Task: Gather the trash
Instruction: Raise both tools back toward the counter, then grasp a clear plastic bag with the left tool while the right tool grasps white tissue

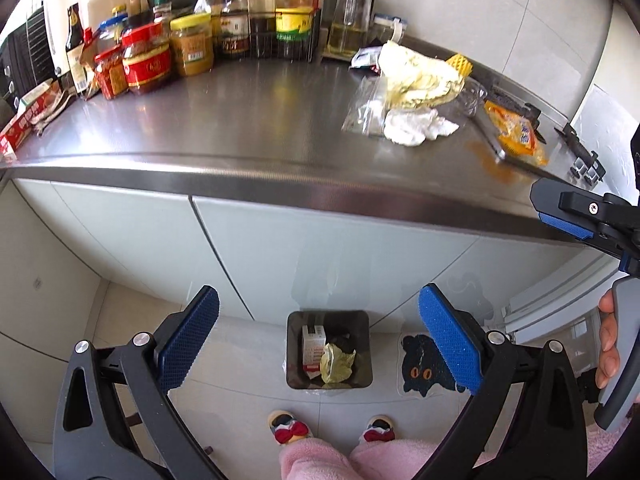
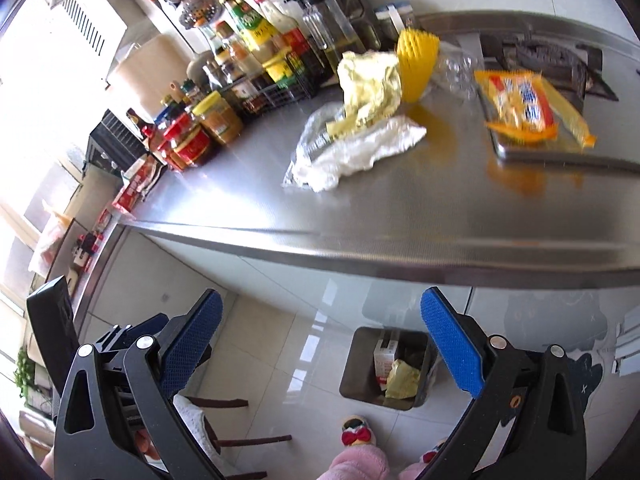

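A pile of trash lies on the steel counter (image 1: 224,120): a crumpled yellow wrapper (image 1: 420,76) (image 2: 372,80), a white tissue (image 1: 416,126) (image 2: 360,152), a clear plastic bag (image 1: 366,112) (image 2: 316,140) and an orange snack packet (image 1: 516,132) (image 2: 524,100). A dark bin (image 1: 298,376) (image 2: 360,376) stands on the floor below, holding a small box and a yellow wrapper. My left gripper (image 1: 318,344) is open and empty above the bin. My right gripper (image 2: 322,350) is open and empty in front of the counter edge; it also shows in the left wrist view (image 1: 568,216).
Sauce bottles and jars (image 1: 192,36) (image 2: 224,96) crowd the counter's back left. A yellow cup (image 2: 416,64) and a metal tray (image 2: 532,152) sit by the trash. A stove (image 2: 552,60) is at the right. A cat mat (image 1: 428,364) and slippered feet (image 1: 288,428) are on the floor.
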